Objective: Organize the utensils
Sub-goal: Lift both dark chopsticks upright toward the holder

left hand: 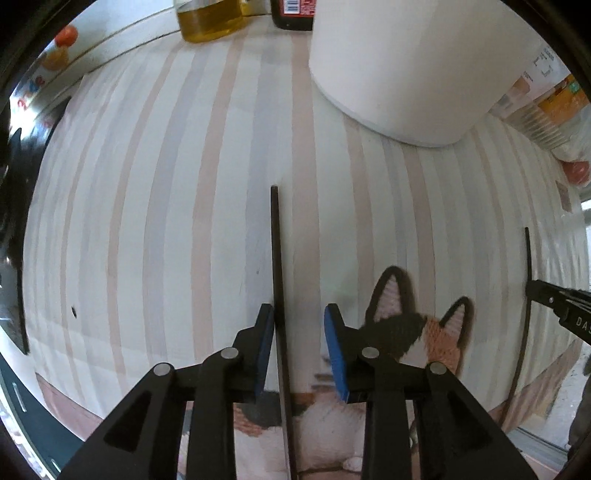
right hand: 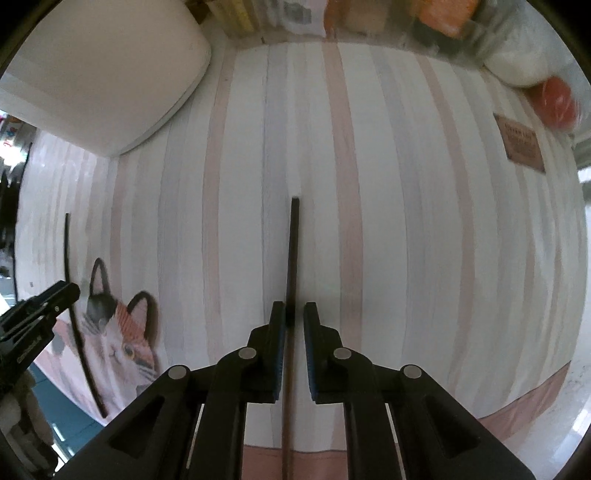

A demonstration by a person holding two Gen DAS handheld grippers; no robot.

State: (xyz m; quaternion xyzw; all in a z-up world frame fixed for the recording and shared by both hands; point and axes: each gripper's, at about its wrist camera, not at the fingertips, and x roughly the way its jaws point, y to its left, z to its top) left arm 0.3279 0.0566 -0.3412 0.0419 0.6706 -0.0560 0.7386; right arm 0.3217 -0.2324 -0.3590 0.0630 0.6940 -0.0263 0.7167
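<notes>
Two dark chopsticks lie side by side on a striped placemat (left hand: 147, 221). One chopstick (left hand: 275, 251) runs between the jaws of my left gripper (left hand: 299, 310). It rests against the left blue pad, with a clear gap to the right pad, so this gripper is open. In the right wrist view the other chopstick (right hand: 293, 251) lies between the jaws of my right gripper (right hand: 294, 306). These stand slightly apart, with a sliver of mat showing beside the stick. Each view catches the other gripper at its edge: the right gripper (left hand: 530, 288) and the left gripper (right hand: 74, 290).
A tall white container (left hand: 406, 74) (right hand: 99, 74) stands at the back of the mat. An oil bottle (left hand: 210, 18) and a dark bottle (left hand: 291, 14) stand behind it. Packaged goods (left hand: 554, 110) crowd the far right. A cat picture (right hand: 118, 332) is printed on the mat.
</notes>
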